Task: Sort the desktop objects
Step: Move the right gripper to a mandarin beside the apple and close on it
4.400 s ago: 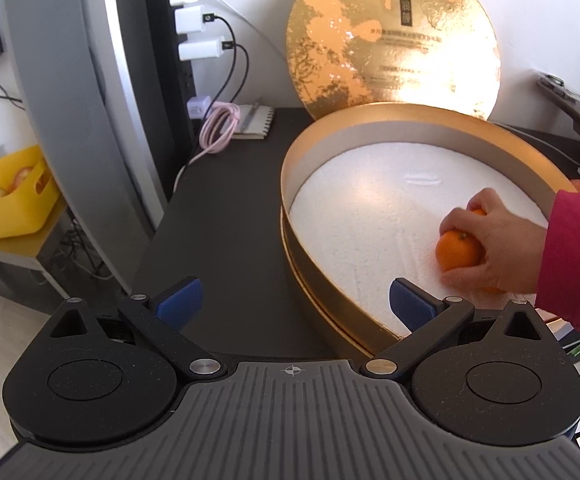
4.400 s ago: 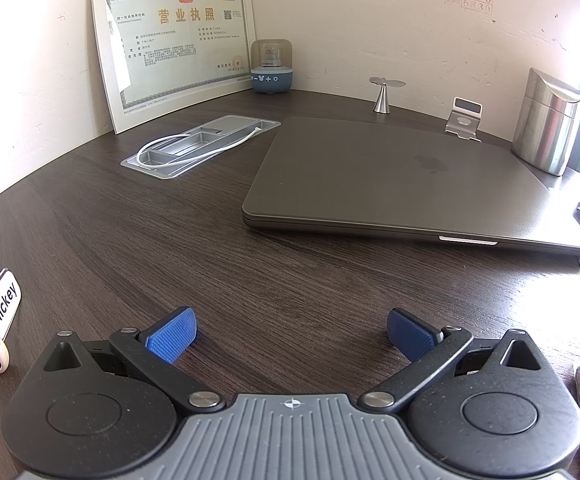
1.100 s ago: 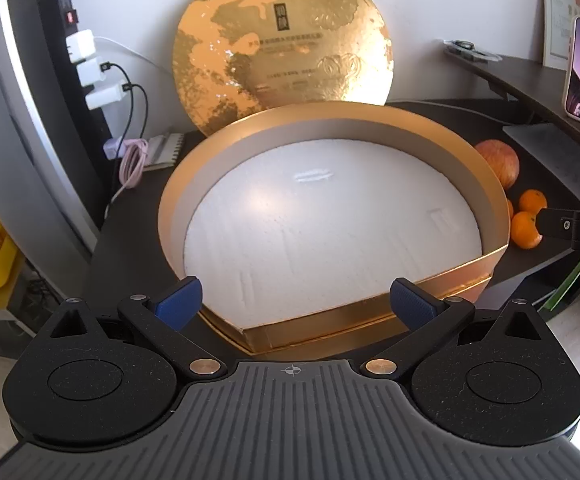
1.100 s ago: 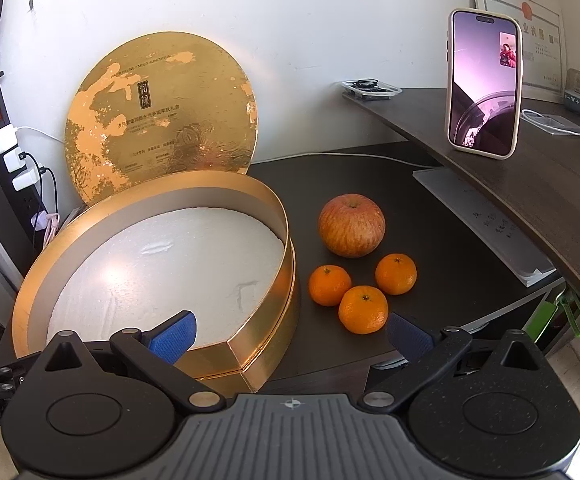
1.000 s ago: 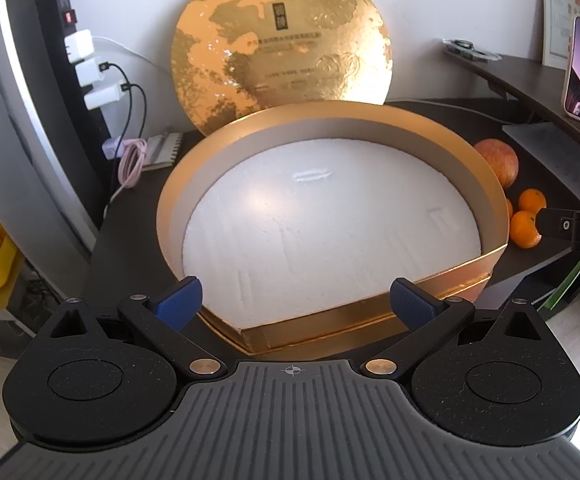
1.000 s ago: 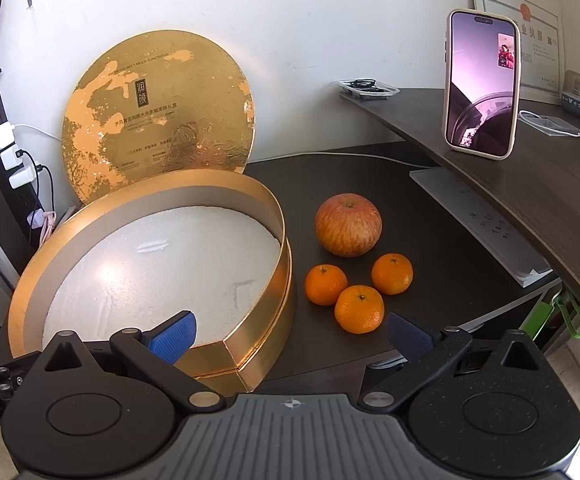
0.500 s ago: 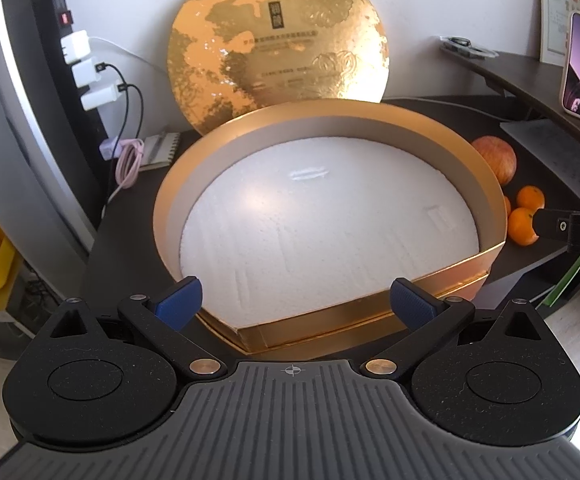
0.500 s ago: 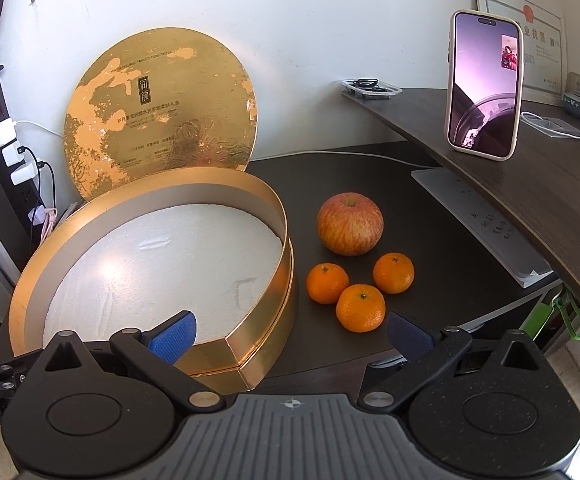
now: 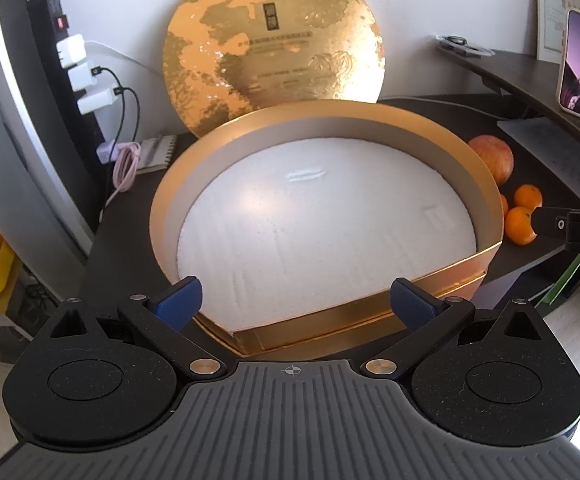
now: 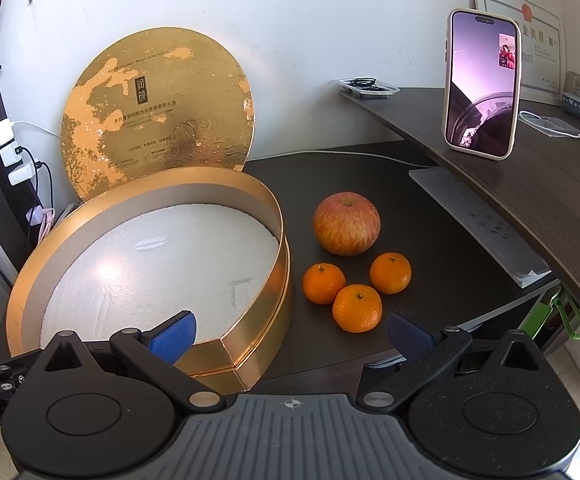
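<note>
A round gold box [image 9: 486, 208] [image 10: 273, 216] with a white foam floor lies open on the dark desk, nothing inside it. Its gold lid [image 9: 273, 44] [image 10: 157, 108] leans upright against the wall behind. Right of the box sit a red-yellow apple [image 10: 346, 229] [image 9: 492, 158] and three mandarins [image 10: 357, 307] [image 9: 520, 226]. My left gripper [image 9: 294, 304] stands open at the box's near rim. My right gripper [image 10: 290, 334] is open too, low in front of the box's right edge and the nearest mandarin. Neither holds anything.
A raised wooden shelf [image 10: 530, 184] on the right carries an upright phone [image 10: 482, 84] and a framed certificate [image 10: 538, 40]. White papers [image 10: 478, 220] lie under it. A power strip with chargers [image 9: 85, 76] and a pink cable [image 9: 125, 164] are left of the box.
Both grippers have drifted only slightly over the last second. Several seconds ago a hand held a mandarin inside the box; the box now has nothing in it.
</note>
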A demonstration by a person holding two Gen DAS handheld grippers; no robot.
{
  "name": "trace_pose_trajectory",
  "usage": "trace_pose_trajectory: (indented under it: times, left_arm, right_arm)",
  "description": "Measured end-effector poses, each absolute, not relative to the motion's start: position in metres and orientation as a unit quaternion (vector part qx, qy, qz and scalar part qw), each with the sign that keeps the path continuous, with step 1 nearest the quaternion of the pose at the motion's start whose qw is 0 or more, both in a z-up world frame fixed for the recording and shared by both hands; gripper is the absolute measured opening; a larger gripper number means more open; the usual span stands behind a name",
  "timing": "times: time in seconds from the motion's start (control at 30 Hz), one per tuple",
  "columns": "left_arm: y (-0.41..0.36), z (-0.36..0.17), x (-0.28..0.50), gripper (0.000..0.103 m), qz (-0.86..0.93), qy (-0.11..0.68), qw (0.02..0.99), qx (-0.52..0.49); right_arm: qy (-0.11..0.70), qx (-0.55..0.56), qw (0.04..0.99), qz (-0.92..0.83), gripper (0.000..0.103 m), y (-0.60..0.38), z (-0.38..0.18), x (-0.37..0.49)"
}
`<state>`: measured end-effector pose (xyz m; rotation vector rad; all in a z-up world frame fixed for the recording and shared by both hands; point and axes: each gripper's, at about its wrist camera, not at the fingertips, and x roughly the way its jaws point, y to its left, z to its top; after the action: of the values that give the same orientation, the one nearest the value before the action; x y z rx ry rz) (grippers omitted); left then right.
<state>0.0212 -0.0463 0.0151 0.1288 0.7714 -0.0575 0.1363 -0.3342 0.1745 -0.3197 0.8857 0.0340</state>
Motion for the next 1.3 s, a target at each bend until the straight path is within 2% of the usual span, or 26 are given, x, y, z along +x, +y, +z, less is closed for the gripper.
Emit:
trace_pose_trajectory:
  times: [0.3,0.57,0.77,0.83,0.87,0.9,1.1,1.3]
  left_arm:
    - [-0.047,0.013,0.025,0.101,-0.034,0.385,0.92,0.058]
    - [-0.053,0.011,0.027,0.099,-0.043,0.382,0.922,0.057]
    - [-0.065,0.01,0.024,0.099,-0.05,0.352,0.931,0.077]
    - [-0.067,0.009,0.024,0.099,-0.05,0.348,0.933,0.082]
    - [-0.068,0.009,0.024,0.099,-0.05,0.345,0.933,0.084]
    - [-0.069,0.009,0.025,0.099,-0.052,0.347,0.933,0.084]
    - [-0.065,0.007,0.035,0.099,-0.051,0.378,0.922,0.067]
    - [-0.062,0.004,0.04,0.098,-0.04,0.386,0.919,0.065]
  right_arm:
    - [0.422,-0.148,0.894,0.0,0.102,-0.35,0.17,0.143]
    - [0.382,-0.156,0.911,-0.01,0.103,-0.394,0.147,0.155]
    - [0.412,-0.176,0.894,0.013,0.102,-0.401,0.115,0.171]
    - [0.409,-0.2,0.89,0.011,0.099,-0.399,0.107,0.176]
    - [0.406,-0.207,0.89,0.008,0.095,-0.399,0.104,0.179]
    - [0.407,-0.206,0.89,0.006,0.086,-0.399,0.102,0.182]
    - [0.425,-0.184,0.886,0.002,0.082,-0.408,0.093,0.2]
    - [0.443,-0.186,0.877,0.002,0.064,-0.409,0.081,0.208]
